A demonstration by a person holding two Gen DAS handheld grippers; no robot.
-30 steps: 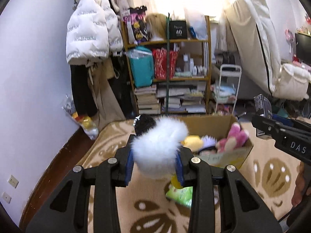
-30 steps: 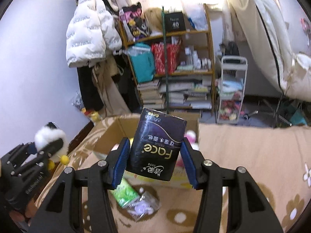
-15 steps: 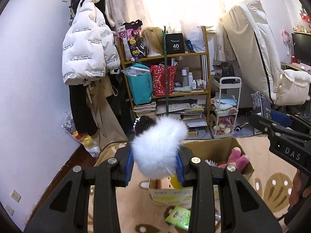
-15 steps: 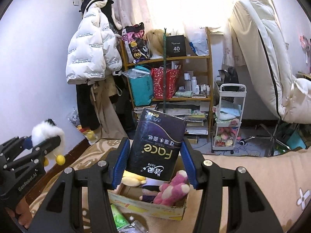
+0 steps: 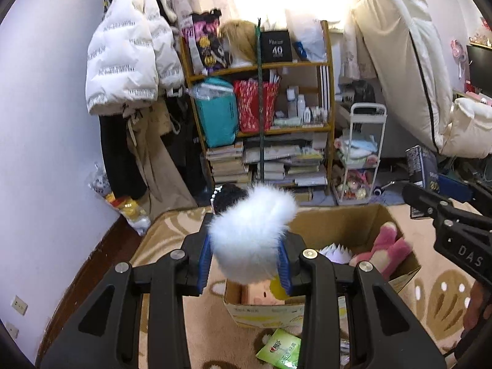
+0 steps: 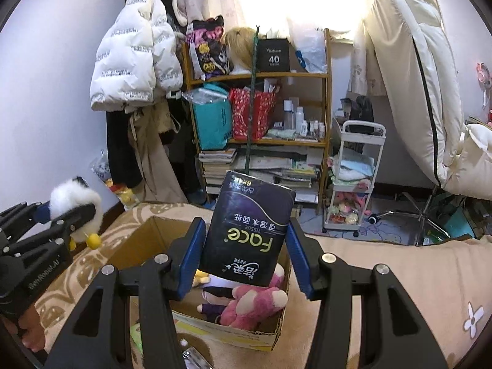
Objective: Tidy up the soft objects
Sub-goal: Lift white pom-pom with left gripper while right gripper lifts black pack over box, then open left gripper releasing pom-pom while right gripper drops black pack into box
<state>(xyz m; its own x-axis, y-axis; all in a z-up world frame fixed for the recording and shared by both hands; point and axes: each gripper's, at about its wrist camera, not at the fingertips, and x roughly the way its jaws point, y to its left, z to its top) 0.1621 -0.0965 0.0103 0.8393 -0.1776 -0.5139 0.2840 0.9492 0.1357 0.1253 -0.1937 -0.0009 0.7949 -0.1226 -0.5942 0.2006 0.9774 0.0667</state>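
My left gripper [image 5: 246, 261] is shut on a white fluffy plush toy [image 5: 252, 233] with a black part and yellow feet, held above the near left side of an open cardboard box [image 5: 338, 224]. It also shows in the right wrist view [image 6: 77, 206]. My right gripper [image 6: 246, 255] is shut on a dark tissue pack [image 6: 249, 230] printed "Face", held above the same box [image 6: 135, 246]. The pack also shows in the left wrist view [image 5: 421, 166]. A pink plush [image 6: 252, 301] and other soft toys lie in the box.
A green packet [image 5: 279, 350] lies on the patterned carpet [image 5: 172, 230] in front of the box. Behind stand a wooden shelf [image 5: 261, 123] with books and bags, a white trolley [image 5: 359, 153], hanging coats [image 5: 126, 61] and a leaning mattress [image 5: 406, 61].
Both views tilted up half a second ago, then came back down a little; the box now sits lower and nearer. Both grippers kept their holds.
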